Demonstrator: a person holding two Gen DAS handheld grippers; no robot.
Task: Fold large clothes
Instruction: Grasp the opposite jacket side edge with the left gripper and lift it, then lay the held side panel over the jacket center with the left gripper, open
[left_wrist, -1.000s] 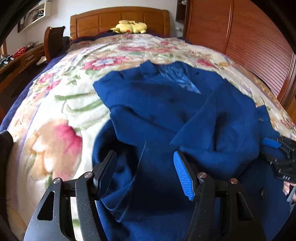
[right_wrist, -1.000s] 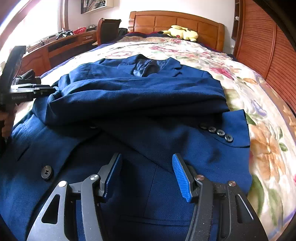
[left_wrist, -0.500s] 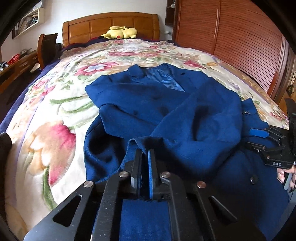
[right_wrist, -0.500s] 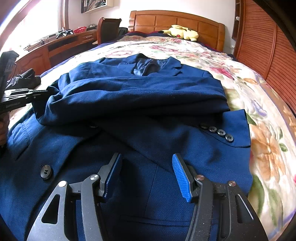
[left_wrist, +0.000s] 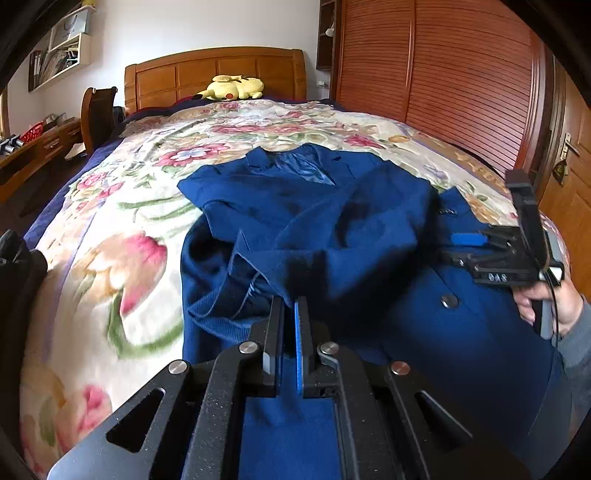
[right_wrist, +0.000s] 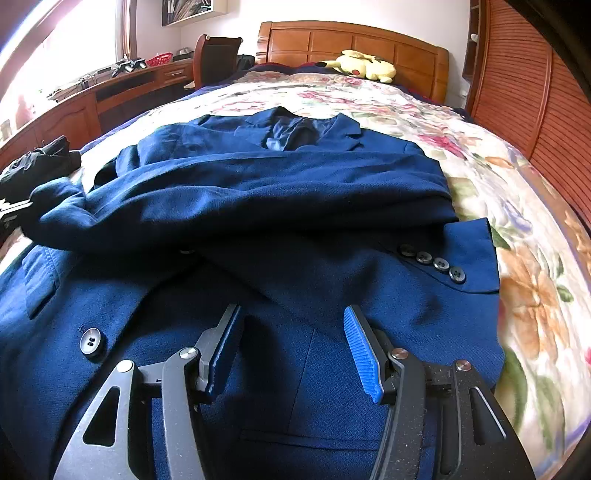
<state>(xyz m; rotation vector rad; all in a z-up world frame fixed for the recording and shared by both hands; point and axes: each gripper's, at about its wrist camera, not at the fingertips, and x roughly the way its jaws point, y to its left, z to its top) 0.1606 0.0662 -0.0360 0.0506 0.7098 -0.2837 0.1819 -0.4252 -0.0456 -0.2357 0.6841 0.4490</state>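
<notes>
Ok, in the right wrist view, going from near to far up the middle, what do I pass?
Right gripper → blue jacket → floral bedspread → yellow plush toy → wooden headboard.

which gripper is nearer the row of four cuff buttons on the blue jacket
Right. The right gripper hangs open just short of the cuff buttons; the left gripper, shut on the jacket, is across the garment from them.
</notes>
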